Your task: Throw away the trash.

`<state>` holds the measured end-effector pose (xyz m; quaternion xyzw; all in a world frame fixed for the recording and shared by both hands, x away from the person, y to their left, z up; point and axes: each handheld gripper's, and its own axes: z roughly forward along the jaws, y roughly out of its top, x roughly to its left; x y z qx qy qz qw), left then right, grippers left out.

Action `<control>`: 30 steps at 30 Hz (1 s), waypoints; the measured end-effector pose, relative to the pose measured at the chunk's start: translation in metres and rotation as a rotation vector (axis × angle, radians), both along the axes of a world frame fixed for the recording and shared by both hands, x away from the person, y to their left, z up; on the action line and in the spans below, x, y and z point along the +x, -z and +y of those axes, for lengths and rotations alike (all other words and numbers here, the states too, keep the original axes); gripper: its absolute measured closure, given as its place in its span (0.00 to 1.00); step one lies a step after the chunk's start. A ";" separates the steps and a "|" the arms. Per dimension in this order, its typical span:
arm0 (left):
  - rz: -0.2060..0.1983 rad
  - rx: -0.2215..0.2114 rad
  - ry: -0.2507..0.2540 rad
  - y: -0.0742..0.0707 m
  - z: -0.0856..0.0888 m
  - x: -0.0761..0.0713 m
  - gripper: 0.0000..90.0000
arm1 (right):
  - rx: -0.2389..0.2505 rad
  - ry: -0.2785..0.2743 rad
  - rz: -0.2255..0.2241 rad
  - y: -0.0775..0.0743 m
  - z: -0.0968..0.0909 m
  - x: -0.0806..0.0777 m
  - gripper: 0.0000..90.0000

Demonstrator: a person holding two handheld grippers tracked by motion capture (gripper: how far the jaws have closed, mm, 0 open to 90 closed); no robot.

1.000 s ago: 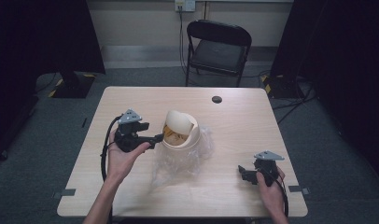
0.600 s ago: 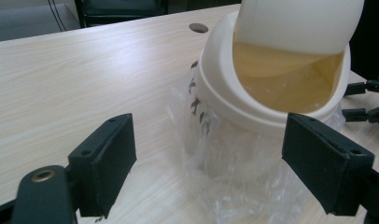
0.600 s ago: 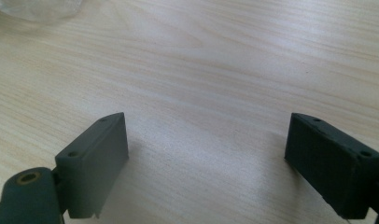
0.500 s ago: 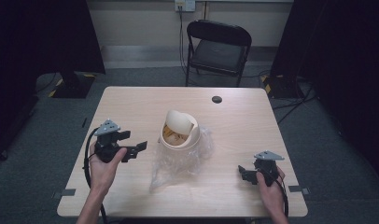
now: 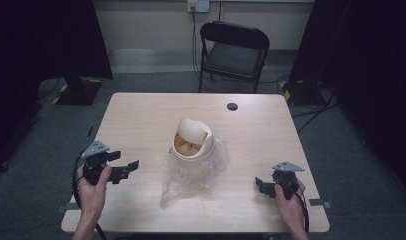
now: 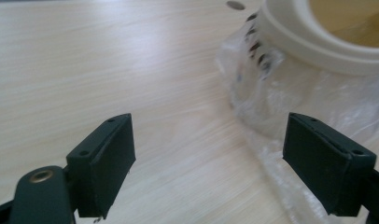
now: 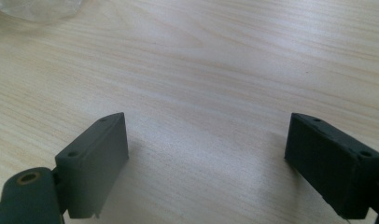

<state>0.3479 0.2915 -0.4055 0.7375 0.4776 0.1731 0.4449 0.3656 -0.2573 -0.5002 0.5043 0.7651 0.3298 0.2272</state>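
A: We see the bin (image 5: 192,141), a cream tub with a swing lid, upright at mid-table (image 5: 141,110), its base in a crumpled clear bag (image 5: 191,175) that spreads toward the near edge.

B: And our left gripper (image 5: 126,167)?

A: Near the table's left edge, well apart from the bin, pointing toward it. Its jaws have just been opening and stand wide, with nothing between them. In the left gripper view, bare wood lies between the jaws, and the bag (image 6: 313,98) and the bin's rim (image 6: 318,42) sit beyond the right jaw.

B: The right gripper (image 5: 262,184)?

A: Near the right front corner, jaws wide and empty over bare wood. A corner of the bag (image 7: 38,9) shows far off in its view.

B: Anything else?

A: A small dark disc (image 5: 232,106) at the far edge; a folding chair (image 5: 234,50) behind.
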 end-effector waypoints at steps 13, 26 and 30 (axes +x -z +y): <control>0.096 -0.022 -0.110 0.045 0.037 -0.006 0.18 | 0.000 0.001 0.000 0.000 0.000 0.000 0.14; 0.149 0.101 -0.141 0.084 0.031 -0.007 0.18 | 0.000 0.000 0.000 0.000 0.000 0.000 0.14; 0.149 0.170 -0.139 0.089 0.026 -0.006 0.18 | 0.000 0.000 0.000 0.000 0.000 0.000 0.14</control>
